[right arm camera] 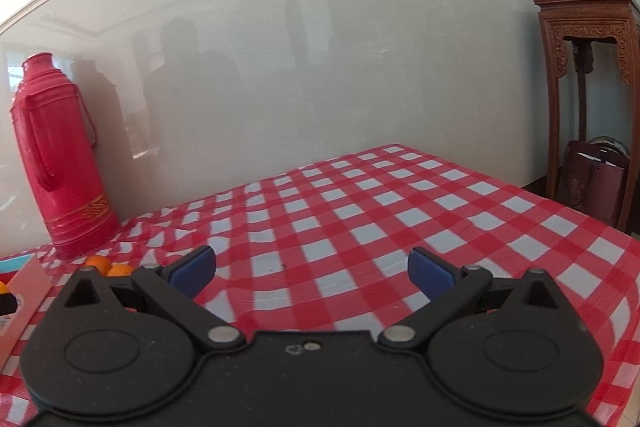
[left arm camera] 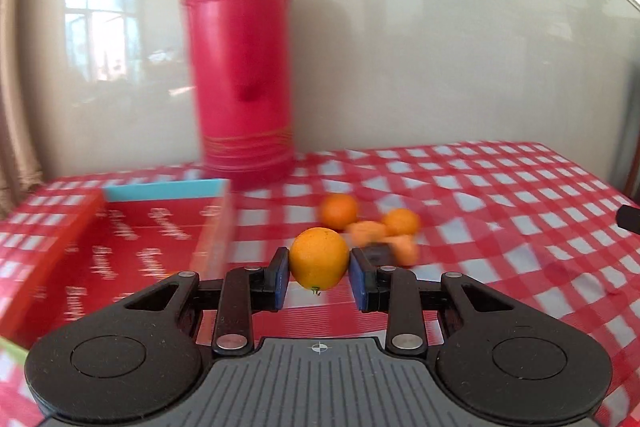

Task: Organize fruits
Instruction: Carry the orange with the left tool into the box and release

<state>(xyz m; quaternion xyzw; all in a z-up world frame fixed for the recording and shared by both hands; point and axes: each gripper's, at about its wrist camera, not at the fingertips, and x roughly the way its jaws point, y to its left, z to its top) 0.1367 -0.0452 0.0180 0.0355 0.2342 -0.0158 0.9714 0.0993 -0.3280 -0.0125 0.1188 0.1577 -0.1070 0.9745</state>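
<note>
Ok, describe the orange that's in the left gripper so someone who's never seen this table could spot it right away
Start at the tall red thermos standing against the wall on the red checked tablecloth. In front of it lies a small cluster of oranges on the cloth. The orange you want is nearer than those, clamped between the blue pads of the left gripper; it looks yellower and is the only one held.

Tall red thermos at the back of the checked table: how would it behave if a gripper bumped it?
The tall red thermos stands narrow and upright on wrinkled red-and-white checked cloth, so a high bump probably tips it. Its glossy shell looks slippery; fill level, hence weight, cannot be told.
</note>
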